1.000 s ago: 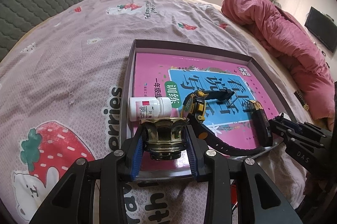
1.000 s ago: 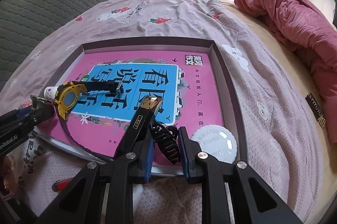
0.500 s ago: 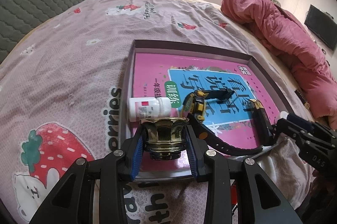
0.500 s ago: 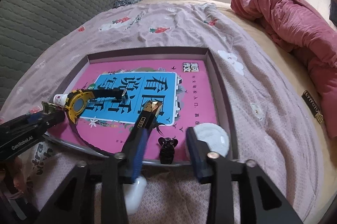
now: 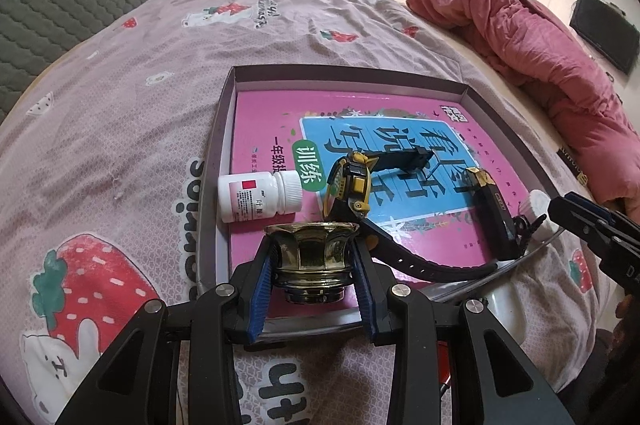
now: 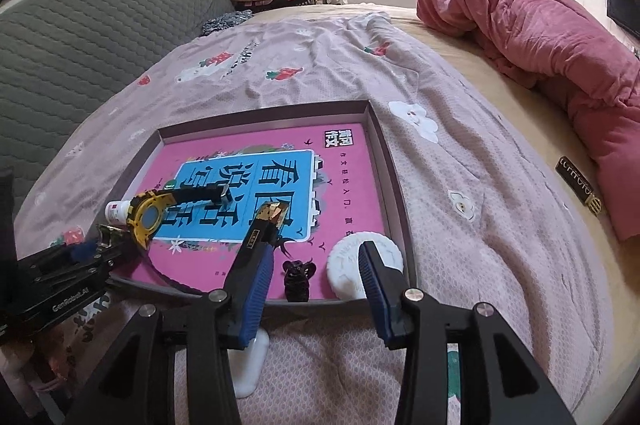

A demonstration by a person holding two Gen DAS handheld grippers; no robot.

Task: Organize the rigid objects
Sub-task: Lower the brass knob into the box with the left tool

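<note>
Lying on the bedspread [image 6: 500, 225], the shallow tray [image 6: 394, 169] leaves its far half bare. Near its front rim sit a pill bottle [image 5: 260, 197], watch [image 5: 348, 185], round white lid [image 6: 364, 261] and black hair clip [image 6: 298, 279]. The left gripper [image 5: 314, 265] pinches a brass cup [image 5: 312, 257]; the right gripper [image 6: 316, 277], jaws just spread, straddles the clip untouched.

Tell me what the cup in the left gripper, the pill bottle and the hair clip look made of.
Cup: probably brass-toned metal, polished, with bright reflections. Pill bottle: matte white plastic, paper label with a red square. Hair clip: glossy dark plastic, likely; too small to be sure.
</note>
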